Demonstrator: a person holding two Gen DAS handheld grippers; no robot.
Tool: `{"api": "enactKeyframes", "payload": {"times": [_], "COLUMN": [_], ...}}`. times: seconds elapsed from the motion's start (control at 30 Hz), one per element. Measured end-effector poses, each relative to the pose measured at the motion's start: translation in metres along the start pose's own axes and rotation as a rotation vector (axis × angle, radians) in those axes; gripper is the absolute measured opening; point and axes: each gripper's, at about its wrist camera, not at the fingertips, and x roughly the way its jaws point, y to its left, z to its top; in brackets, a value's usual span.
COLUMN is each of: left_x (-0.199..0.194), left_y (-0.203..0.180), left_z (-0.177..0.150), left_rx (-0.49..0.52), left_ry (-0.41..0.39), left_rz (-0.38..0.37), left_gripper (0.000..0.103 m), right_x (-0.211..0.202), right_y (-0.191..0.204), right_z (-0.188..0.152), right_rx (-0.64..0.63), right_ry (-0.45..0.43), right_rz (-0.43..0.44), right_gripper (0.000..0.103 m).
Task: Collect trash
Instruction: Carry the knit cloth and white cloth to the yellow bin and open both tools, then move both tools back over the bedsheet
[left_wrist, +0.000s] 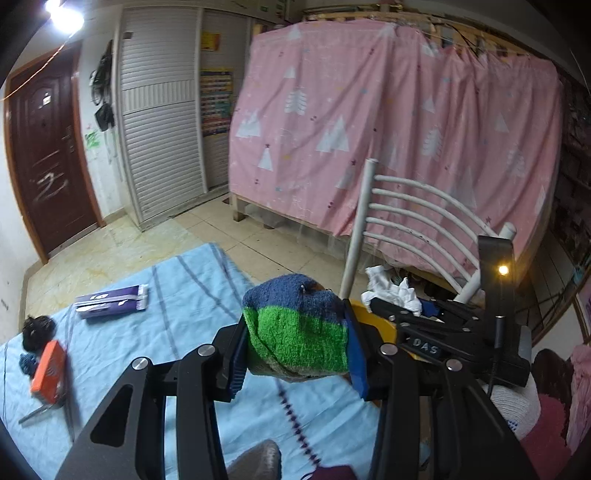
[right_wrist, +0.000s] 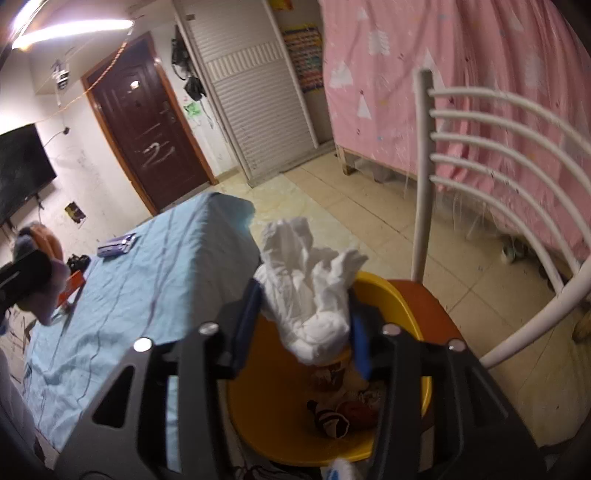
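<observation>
The left claw (left_wrist: 297, 354) pinches a fuzzy blue-and-green sock (left_wrist: 295, 328) between its blue pads, above the near part of a bench covered in a light blue cloth (left_wrist: 192, 295); the right claw (right_wrist: 304, 325) has a crumpled white tissue (right_wrist: 310, 288) between its pads, directly over a yellow bin (right_wrist: 258, 413), though whether the pads press on the tissue I cannot tell; the bin sits on the orange seat (right_wrist: 428, 310) of a white chair (right_wrist: 421, 177) and already contains a few wrappers (right_wrist: 340, 413). Further along the bench, in the left wrist view, lie an orange box (left_wrist: 48, 369), a dark tangled clump (left_wrist: 37, 330) just beyond it, and a purple packet (left_wrist: 110, 301) nearer the middle. Past the bench lies a tiled floor (left_wrist: 277, 236); beyond it hangs a pink curtain with white trees (left_wrist: 388, 118) over a bed frame, beside a white slatted wardrobe (left_wrist: 159, 122) and a dark brown door (left_wrist: 48, 155).
</observation>
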Motion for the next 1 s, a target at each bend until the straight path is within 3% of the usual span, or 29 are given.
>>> {"api": "enactKeyframes", "payload": {"times": [0.23,0.33,0.4,0.47,0.67,1.0], "left_x": [0.039,0.051,0.057,0.059,0.051,0.016], "left_y": [-0.030,-0.040,-0.048,-0.053,-0.054,-0.016], "left_z": [-0.001,-0.001,0.000,0.000,-0.004,0.002], "left_rx": [0.045,0.058,0.065,0.076,0.092,0.027], "left_ry": [0.030,0.038,0.040,0.035,0.032,-0.016], "left_rz": [-0.064,-0.094,-0.131,-0.138,-0.140,-0.115], "left_gripper": [0.040,0.049,0.064,0.071,0.072,0.076], "right_x": [-0.009,-0.017,-0.022,-0.024,-0.023,-0.026], "right_y": [-0.024,-0.037,-0.042,-0.044,-0.038,-0.008], "right_z": [0.002,0.005,0.006,0.008,0.008,0.014], "right_rx": [0.065,0.118,0.143,0.151,0.140,0.105], "right_ry": [-0.050,-0.087,-0.109,-0.118,-0.120,-0.115], "right_rz": [-0.067,-0.088,-0.097,-0.101,-0.099,-0.082], "right_gripper": [0.060,0.061,0.062,0.063,0.064,0.067]}}
